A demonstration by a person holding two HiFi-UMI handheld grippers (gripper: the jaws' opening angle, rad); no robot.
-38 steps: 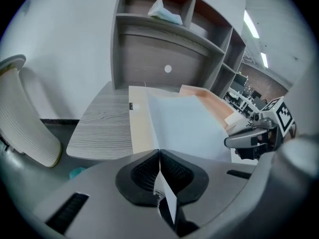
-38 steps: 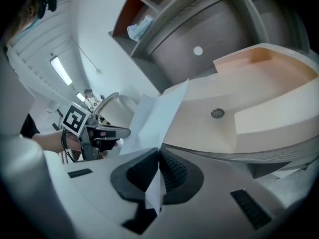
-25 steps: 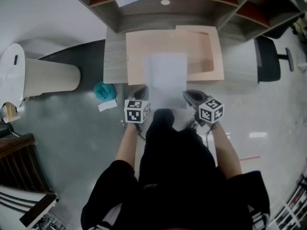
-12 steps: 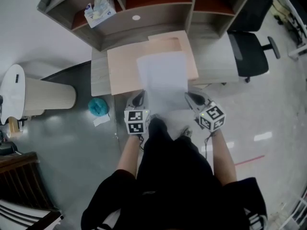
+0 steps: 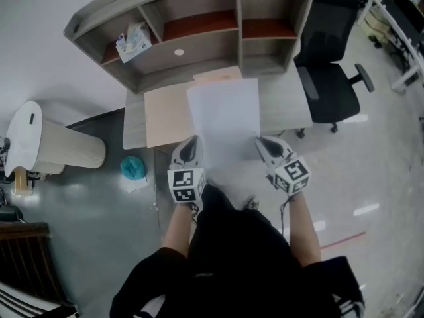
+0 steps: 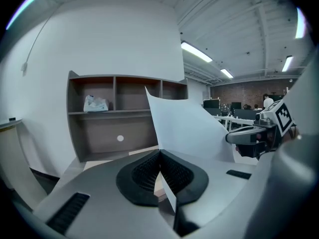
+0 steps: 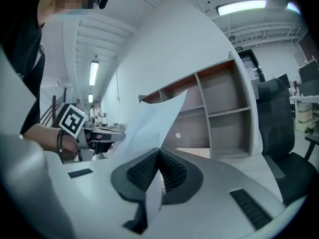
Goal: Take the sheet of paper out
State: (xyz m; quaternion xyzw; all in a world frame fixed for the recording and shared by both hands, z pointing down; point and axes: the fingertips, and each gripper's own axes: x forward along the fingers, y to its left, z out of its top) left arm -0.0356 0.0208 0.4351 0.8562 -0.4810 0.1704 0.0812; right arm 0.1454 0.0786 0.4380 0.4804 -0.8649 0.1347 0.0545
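– While the left gripper point(image 5: 192, 143) and the right gripper point(image 5: 264, 144) each have their jaws clamped on a near corner of the white sheet of paper point(image 5: 224, 121), what could spoil it?
– Tearing, I'd say. The sheet hangs in the air between the two, above the grey wooden desk point(image 5: 285, 101) and the flat peach-coloured folder point(image 5: 165, 114), with its far edge free. If the hands pull apart sideways, the thin paper may rip at a pinched corner.
– And slipping?
– Possible. Each grip takes only a small bit of corner, so a quick swing could slide the sheet out of one pair of pads.
– It looks curled in both gripper views.
– Yes, the far edge rises and bends. A crease is likely if the hands come closer together.
– What's around?
– Behind the desk stands a grey shelf unit with reddish-brown boards point(image 5: 199, 28), with a small pale packet point(image 5: 132, 42) in its left compartment. A black office chair point(image 5: 331, 88) is just right of the desk. A white ribbed bin point(image 5: 63, 152) stands well to the left on the floor, and a teal bundle point(image 5: 132, 167) lies near it.
– Anything in the way?
– Only the shelf unit ahead, if the free edge swings forward.
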